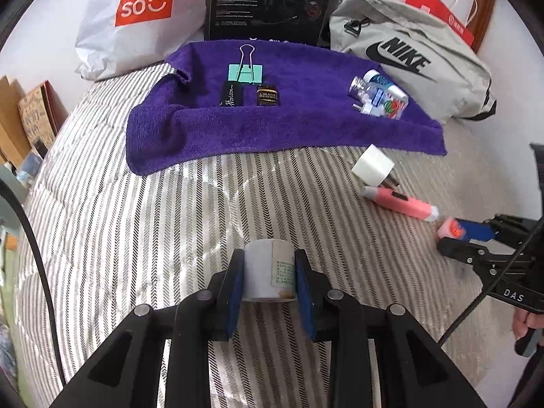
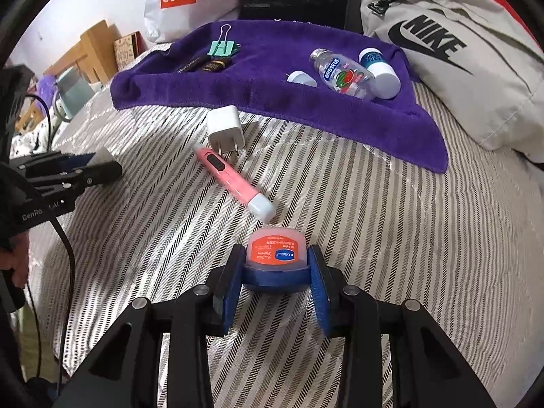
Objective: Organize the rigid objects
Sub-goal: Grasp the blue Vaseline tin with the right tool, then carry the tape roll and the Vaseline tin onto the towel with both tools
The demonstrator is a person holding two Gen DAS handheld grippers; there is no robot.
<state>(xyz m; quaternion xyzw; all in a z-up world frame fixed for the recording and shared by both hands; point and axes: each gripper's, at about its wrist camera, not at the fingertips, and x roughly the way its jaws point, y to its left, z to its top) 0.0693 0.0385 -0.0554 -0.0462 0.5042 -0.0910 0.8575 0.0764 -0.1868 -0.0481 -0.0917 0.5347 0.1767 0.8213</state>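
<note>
My left gripper is shut on a small white bottle with a label, just above the striped bedcover. My right gripper is shut on a pink lip-balm jar with a blue base; it also shows in the left wrist view. A purple towel lies further back. It holds a teal binder clip, a black tube, a dark small box and, to the right, several small bottles. A white charger plug and a pink pen-like device lie on the bedcover.
Behind the towel stand a Miniso bag, a black box and a grey Nike bag. The bed's left edge drops to cardboard and clutter. A black cable hangs at the left.
</note>
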